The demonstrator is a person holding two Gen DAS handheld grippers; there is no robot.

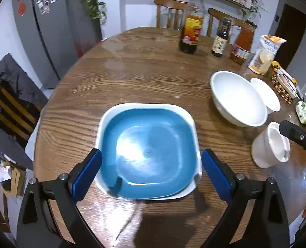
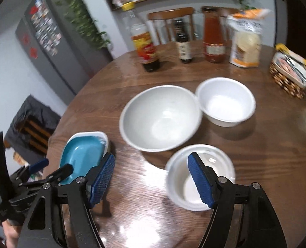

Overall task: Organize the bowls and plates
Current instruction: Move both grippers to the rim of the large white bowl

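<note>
Blue pads of the left gripper (image 1: pixel 151 175) stand wide apart either side of the blue plate (image 1: pixel 150 150), pressing nothing; that plate sits nested in a white square plate (image 1: pixel 107 119), so the plates look sorted. Across the wooden table (image 1: pixel 132 72), the right gripper (image 2: pixel 150 181) is also open and empty, one pad over the small white cup (image 2: pixel 177 177), likely the next pick. Beyond it, the large white bowl (image 2: pixel 161 117) and the smaller bowl (image 2: pixel 225 101) touch rims, both empty, not yet stacked
</note>
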